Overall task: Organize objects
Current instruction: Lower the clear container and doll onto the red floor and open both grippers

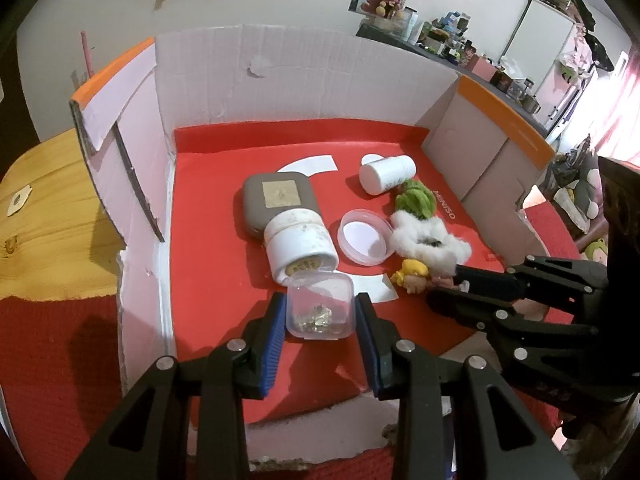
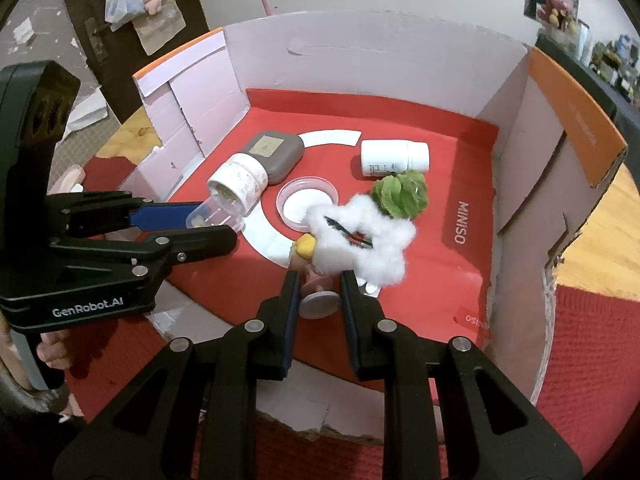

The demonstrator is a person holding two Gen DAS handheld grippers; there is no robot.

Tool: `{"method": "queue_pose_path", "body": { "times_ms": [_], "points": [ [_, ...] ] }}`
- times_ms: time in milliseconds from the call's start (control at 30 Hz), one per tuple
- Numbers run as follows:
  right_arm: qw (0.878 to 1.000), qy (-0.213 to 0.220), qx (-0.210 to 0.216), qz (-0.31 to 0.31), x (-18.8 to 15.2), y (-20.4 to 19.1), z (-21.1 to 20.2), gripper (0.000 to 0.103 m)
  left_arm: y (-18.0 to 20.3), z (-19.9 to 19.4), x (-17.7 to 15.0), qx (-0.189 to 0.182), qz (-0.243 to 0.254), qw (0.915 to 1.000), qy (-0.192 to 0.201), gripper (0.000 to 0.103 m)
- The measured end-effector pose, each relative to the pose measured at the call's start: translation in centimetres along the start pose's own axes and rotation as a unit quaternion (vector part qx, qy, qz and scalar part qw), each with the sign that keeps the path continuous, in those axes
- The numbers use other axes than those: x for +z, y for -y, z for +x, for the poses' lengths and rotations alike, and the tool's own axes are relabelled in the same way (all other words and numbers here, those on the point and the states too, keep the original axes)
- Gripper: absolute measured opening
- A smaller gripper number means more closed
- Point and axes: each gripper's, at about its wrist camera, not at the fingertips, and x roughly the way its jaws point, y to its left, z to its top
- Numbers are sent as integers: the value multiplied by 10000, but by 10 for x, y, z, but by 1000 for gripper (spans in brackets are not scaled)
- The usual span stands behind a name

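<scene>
Both hands in the cardboard box, red liner on the floor. Step in hand: pick-up phase, one item per gripper, nothing sorted yet by my read.

Left gripper: jaws closed down on the clear square container, pads on both its sides, small bits inside. It sits at the near edge of the liner, touching the tipped white jar.

Right gripper: jaws nearly together, clamped on the small doll figure just above its round base, at the near side of the box, under the white fluffy scrunchie.

Next move, my guess: lift both clear without dragging the scrunchie or nudging the jar, then place. Destination not visible.

Count, large to small: one box, one grey case, one jar, one white bottle, one round clear lid, two scrunchies (white, green), one container, one doll.
</scene>
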Motion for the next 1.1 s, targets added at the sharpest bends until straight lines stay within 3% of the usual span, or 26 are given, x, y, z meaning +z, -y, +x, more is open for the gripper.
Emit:
{"method": "queue_pose_path", "body": {
  "times_ms": [1100],
  "points": [
    [9998,-98,-16,197,8,10,13,20,-4,11,10,114,-140,9998,-26,36]
  ]
}}
